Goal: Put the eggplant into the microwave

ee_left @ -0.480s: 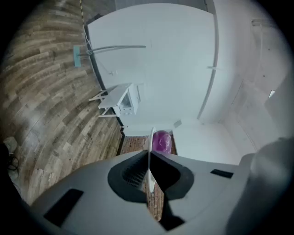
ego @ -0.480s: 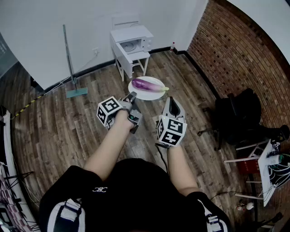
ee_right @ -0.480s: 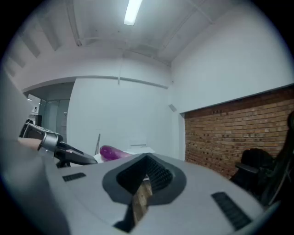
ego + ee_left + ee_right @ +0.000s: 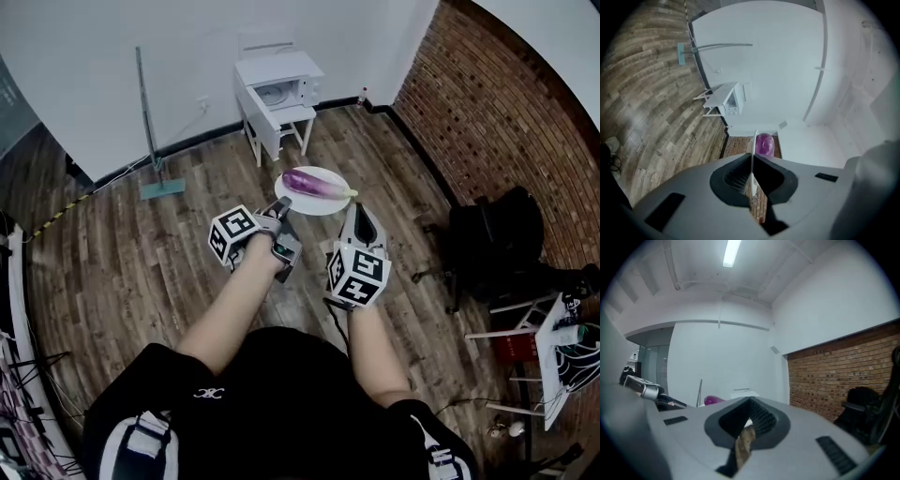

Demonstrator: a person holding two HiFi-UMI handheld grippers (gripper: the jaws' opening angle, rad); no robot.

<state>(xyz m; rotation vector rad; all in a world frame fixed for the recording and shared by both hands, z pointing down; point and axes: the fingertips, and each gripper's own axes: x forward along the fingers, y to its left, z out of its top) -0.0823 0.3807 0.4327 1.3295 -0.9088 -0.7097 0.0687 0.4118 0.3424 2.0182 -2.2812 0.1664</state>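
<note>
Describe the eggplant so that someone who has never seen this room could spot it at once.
From the white microwave by the far wall, come toward the person to the round white plate, its rim pinched in the tongs of the left gripper. The eggplant lies on it, the only glossy purple thing in sight.

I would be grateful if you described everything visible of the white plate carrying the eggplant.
The plate is round, white, shallow and smooth, perhaps ceramic. It is held roughly level above the wooden floor. The purple eggplant lies across it. The left gripper is shut on its near left rim; the right gripper appears to pinch its near right rim.
</note>
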